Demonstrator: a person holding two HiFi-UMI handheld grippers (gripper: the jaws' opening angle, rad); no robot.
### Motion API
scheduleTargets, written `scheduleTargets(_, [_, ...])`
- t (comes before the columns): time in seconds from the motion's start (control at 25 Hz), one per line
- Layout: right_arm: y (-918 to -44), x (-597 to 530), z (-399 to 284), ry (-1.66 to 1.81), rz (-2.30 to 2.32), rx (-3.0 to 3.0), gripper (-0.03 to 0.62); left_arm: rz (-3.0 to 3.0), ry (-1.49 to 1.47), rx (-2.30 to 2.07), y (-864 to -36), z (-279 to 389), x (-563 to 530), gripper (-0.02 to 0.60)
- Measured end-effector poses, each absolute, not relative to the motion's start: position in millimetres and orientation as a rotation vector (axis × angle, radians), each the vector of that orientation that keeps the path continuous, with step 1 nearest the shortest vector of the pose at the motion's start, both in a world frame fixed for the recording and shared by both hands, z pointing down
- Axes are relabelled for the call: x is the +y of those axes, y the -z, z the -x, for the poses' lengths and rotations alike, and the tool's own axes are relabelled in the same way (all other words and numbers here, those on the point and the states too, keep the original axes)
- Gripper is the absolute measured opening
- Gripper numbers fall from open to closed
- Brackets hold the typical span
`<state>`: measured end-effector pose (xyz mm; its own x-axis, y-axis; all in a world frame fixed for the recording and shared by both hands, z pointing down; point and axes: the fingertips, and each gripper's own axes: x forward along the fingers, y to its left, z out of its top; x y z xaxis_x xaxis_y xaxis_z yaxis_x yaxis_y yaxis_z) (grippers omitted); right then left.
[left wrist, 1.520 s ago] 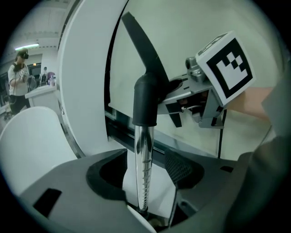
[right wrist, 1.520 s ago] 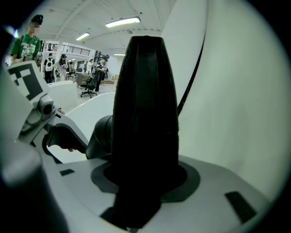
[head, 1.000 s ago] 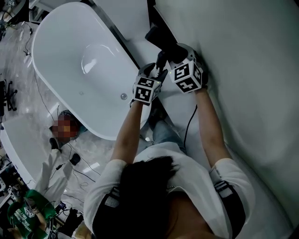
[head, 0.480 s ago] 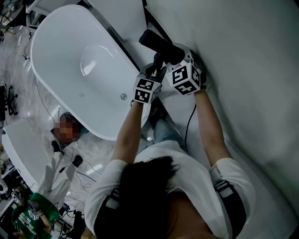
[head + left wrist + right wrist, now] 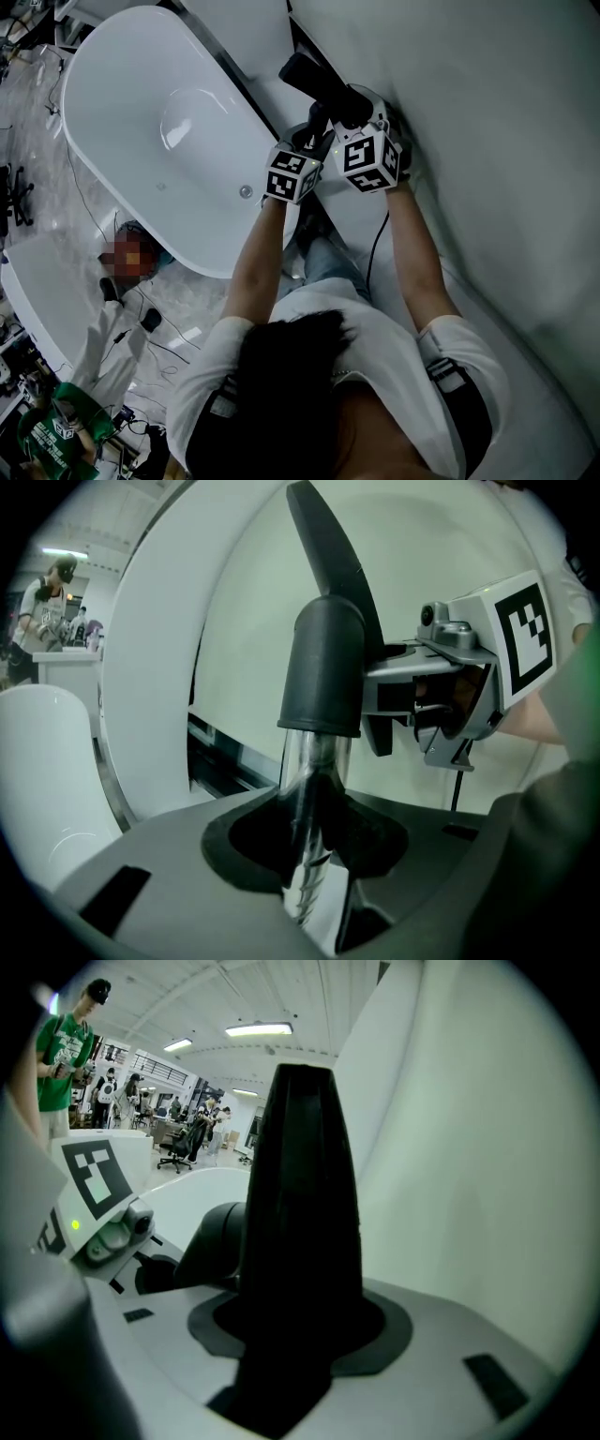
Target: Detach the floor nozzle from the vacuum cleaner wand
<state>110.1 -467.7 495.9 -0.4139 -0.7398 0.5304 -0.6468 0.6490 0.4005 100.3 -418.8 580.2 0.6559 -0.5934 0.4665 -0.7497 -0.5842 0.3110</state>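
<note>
floor nozzle [image 5: 302, 1213] clamped in right gripper [image 5: 281, 1354] (wand [image 5: 317, 794] adjoining)

My left gripper [image 5: 307, 142] has just been closing: its jaws, wide apart a second ago, now clamp the chrome wand [image 5: 314, 789] beneath its black collar [image 5: 323, 667]. The nozzle [image 5: 314, 80] leans slightly further left.

White oval bathtub [image 5: 141, 112] upper left, w/ drain [image 5: 246, 191] near its rim. Thin black cables [image 5: 161, 345] on marble floor [image 5: 37, 122] below tub. Person in green shirt [image 5: 52, 427] btm-left corner. Big white wall panel [image 5: 487, 141] on right. Bkgd: ceiling strip light [image 5: 258, 1028], office chair [image 5: 178, 1152].
</note>
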Motion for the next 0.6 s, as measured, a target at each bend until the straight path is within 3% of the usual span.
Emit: scheduleTargets(0.6, [-484.5, -451.2, -120.6, 0.210, -1.083, -2.161, 0.207, -2.411, -0.420, -0.984, -573.4, -111.9, -402.6, 0.130])
